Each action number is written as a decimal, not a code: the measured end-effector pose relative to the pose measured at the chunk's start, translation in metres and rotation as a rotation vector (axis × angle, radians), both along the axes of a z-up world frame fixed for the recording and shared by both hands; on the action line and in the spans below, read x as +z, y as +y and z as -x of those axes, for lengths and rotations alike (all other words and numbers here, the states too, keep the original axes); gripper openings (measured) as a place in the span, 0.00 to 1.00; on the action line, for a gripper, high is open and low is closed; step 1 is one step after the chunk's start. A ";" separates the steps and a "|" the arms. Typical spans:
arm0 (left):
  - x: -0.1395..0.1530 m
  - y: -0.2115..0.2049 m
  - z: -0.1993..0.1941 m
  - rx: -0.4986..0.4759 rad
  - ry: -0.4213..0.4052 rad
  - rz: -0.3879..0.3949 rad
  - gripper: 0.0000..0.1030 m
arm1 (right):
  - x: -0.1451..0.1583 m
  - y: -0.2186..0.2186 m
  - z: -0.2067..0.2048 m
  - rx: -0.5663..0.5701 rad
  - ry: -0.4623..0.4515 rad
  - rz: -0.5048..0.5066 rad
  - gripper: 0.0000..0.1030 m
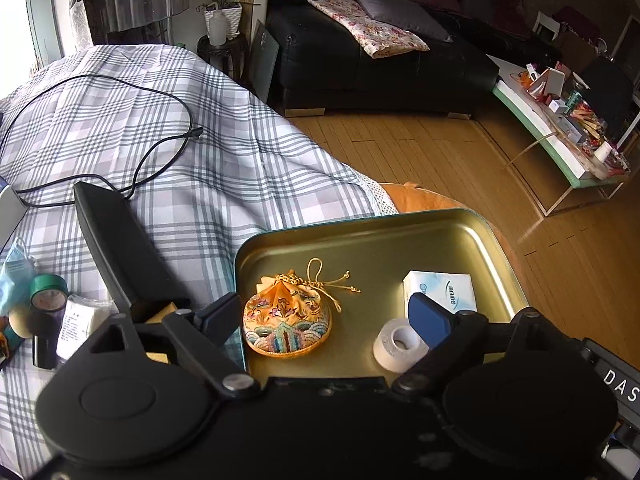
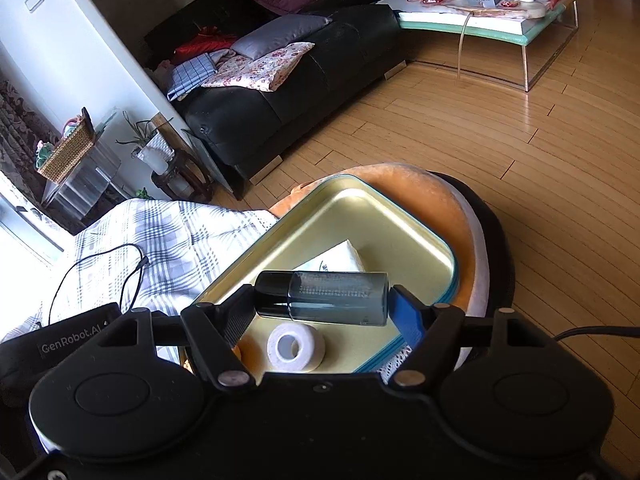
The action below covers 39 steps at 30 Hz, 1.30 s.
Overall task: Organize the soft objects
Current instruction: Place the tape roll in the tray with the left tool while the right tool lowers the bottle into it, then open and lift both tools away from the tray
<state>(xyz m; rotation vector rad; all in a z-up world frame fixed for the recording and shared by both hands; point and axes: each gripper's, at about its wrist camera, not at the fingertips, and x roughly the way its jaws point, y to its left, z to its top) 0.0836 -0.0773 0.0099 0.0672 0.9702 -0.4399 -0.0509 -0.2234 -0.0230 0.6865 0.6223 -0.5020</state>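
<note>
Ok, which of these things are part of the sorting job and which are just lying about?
In the job:
- gold tin tray
- embroidered pouch, tissue pack, white tape roll, all in the tray
- dark bottle, held in the right claw above the tray
- left claw, open

Lying about:
- black cable
- green tape roll
- face mask

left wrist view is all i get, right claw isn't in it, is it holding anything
Observer: Yes, the right claw is shut on a dark bottle, held sideways above the tray.
Operator: anything under the bottle
Observer: The white tape roll lies on the tray floor just below it.
Operator: what's the tray sitting on
Observer: An orange cushion shows past its far and right edges.
</note>
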 end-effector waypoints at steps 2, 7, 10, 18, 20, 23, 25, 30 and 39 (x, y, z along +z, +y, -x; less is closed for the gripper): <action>-0.002 0.004 0.000 0.011 0.002 0.000 0.87 | 0.000 0.000 -0.003 0.013 -0.001 0.010 0.67; -0.005 0.014 0.005 0.027 -0.016 -0.002 0.91 | 0.001 0.000 -0.015 0.062 -0.016 0.064 0.68; -0.004 0.017 0.007 0.040 -0.038 0.006 0.94 | 0.004 0.002 -0.020 0.084 -0.017 0.105 0.77; 0.007 0.026 0.018 0.095 -0.126 0.034 0.99 | 0.009 0.007 -0.016 0.085 -0.066 0.158 0.81; 0.010 0.028 0.022 0.097 -0.152 0.036 1.00 | 0.011 0.009 -0.013 0.059 -0.092 0.177 0.89; 0.016 0.030 0.028 0.094 -0.190 0.036 1.00 | 0.014 0.013 -0.005 0.016 -0.178 0.198 0.94; 0.018 0.030 0.030 0.092 -0.195 0.036 1.00 | 0.017 0.016 -0.002 -0.005 -0.212 0.213 0.97; 0.023 0.035 0.038 0.114 -0.213 0.047 1.00 | 0.026 0.023 -0.006 0.031 -0.226 0.274 0.97; 0.040 0.045 0.057 0.154 -0.302 0.040 1.00 | 0.039 0.041 -0.005 0.050 -0.249 0.363 0.97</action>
